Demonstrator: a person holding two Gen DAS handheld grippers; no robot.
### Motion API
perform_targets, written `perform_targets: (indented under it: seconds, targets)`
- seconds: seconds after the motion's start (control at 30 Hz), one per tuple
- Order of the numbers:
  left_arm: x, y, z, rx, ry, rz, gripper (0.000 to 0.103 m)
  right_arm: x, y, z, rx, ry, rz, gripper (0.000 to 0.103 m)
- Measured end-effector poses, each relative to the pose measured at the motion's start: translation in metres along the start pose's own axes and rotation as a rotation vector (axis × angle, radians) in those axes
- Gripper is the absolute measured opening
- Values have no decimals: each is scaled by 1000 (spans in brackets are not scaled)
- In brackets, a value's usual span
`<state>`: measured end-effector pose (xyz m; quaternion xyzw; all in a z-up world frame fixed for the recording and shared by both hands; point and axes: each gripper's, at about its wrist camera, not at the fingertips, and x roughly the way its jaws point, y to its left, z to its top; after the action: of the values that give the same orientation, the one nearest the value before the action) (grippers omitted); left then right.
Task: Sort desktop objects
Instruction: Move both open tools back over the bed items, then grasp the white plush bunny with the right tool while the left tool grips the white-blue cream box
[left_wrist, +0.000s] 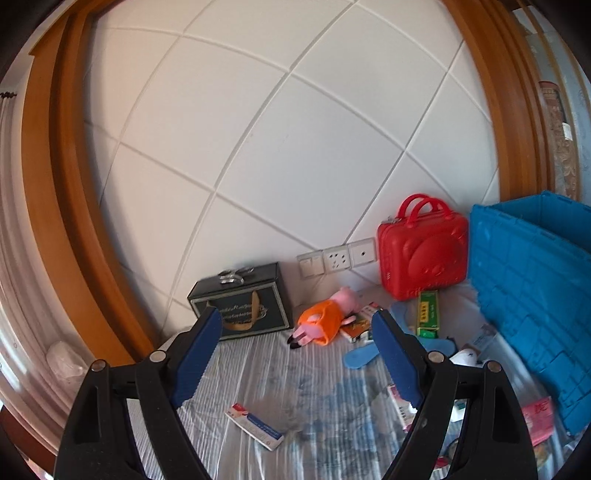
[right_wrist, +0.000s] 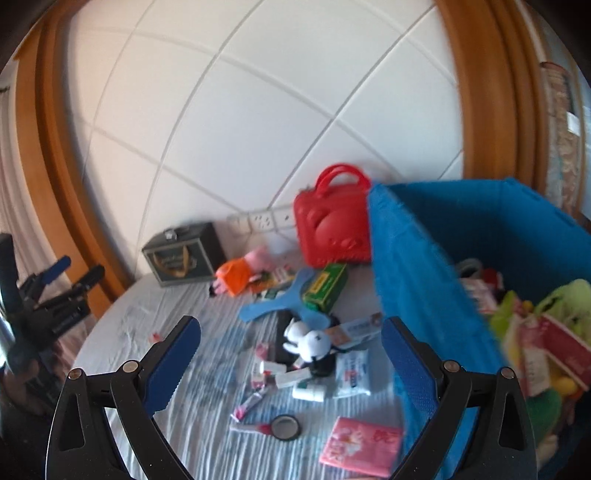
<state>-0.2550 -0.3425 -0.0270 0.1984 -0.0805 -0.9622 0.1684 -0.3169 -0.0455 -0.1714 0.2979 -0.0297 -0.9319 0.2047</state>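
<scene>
My left gripper (left_wrist: 297, 343) is open and empty, held above the striped cloth (left_wrist: 258, 376). A toothpaste box (left_wrist: 255, 424) lies just below it. A pink pig plush (left_wrist: 321, 321) in an orange dress lies ahead. My right gripper (right_wrist: 291, 350) is open and empty above a pile of small items: a black-and-white plush (right_wrist: 308, 343), a tissue pack (right_wrist: 352, 373), a small round tin (right_wrist: 285, 427) and a pink packet (right_wrist: 362, 445). The blue crate (right_wrist: 413, 280) to the right holds several toys and packets. The left gripper (right_wrist: 70, 277) also shows in the right wrist view.
A red bear-faced case (left_wrist: 421, 254) and a dark gift box (left_wrist: 243, 302) stand against the white panelled wall. A green box (left_wrist: 428, 310) and a blue boomerang-shaped piece (right_wrist: 280, 299) lie near the case. Wall sockets (left_wrist: 336, 260) sit behind. The blue crate (left_wrist: 532, 295) fills the right side.
</scene>
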Motion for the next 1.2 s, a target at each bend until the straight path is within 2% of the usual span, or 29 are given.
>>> perform_targets:
  seconds: [0.13,0.27,0.4,0.47,0.6,0.73,0.87,1.03,1.13,1.2]
  targets:
    - [23,16,-25,-46,53,10,83,58,11,-13,-44,109,29,100]
    - [48,33,-47,-41,86,51,83,109,13,-16,-40,161,56,100]
    - [73,51,-67,-47,125,64,83,164,13,-20,-94,199,60,100]
    - [86,63,-81,-32,148,89,83,198,13,-27,-142,260,34,100]
    - [122,89,-121,-47,263,154,83,244,2,-44,-163,336,-1,100]
    - [159,101,-172,-133,416,181,83,266,-14,-52,-105,362,18,100]
    - [204,97,-219,-233,559,150,83,279,-22,-49,-124,366,6,100]
    - [251,95,-238,-332,617,126,83,281,-30,-40,-131,332,-9,100]
    - [271,92,-245,-328,653,145,83,286,-27,-39,-164,340,5,100]
    - [278,92,-253,-329,686,132,81,291,-23,-44,-214,358,8,100]
